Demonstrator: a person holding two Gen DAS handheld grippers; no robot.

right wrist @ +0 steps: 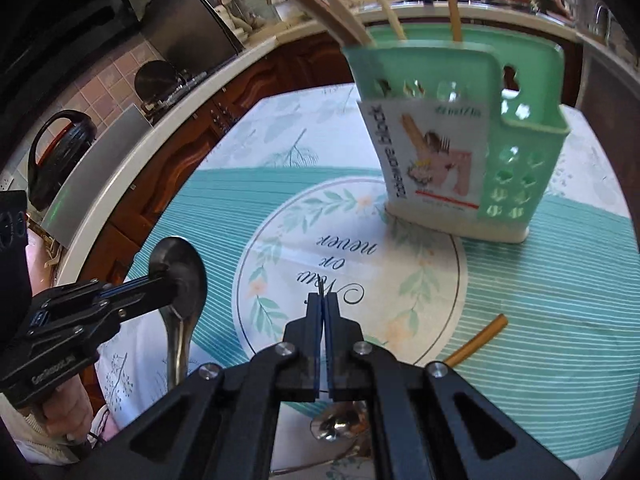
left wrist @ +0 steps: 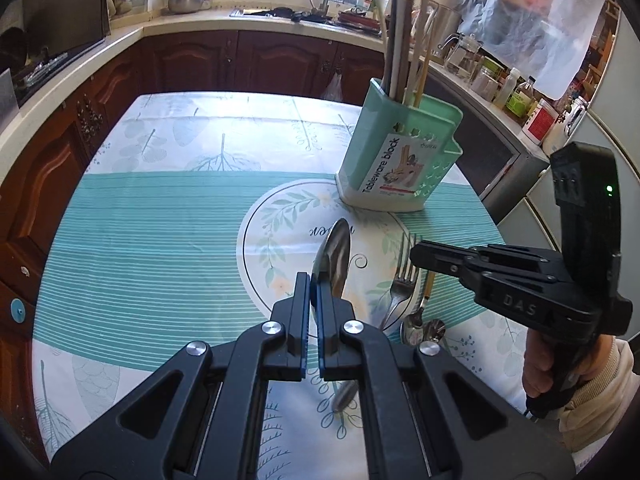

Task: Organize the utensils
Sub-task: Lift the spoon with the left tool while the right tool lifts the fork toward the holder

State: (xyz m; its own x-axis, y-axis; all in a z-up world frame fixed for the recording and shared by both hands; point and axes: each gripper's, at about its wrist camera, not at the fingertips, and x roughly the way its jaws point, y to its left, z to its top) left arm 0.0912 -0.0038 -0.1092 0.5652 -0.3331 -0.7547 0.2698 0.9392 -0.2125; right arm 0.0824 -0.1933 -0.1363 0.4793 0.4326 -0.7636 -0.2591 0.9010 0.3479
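Between our left gripper's point(left wrist: 313, 280) clenched fingers: one large spoon point(left wrist: 334, 256), bowl ahead of the tips, off the tablecloth point(left wrist: 160, 216). Right gripper point(right wrist: 323, 300): fingers pressed together on something thin we cannot identify. Beyond both: green utensil holder point(left wrist: 396, 152) with chopsticks point(left wrist: 404, 48). Beneath the right fingers: fork point(left wrist: 404, 276), small spoons point(left wrist: 420, 326), yellow-handled piece point(right wrist: 480, 338).

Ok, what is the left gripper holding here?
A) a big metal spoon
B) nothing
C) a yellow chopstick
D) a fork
A: the left gripper is shut on the big spoon, lifted off the table, its bowl pointing toward the green holder; the fork lies on the cloth.
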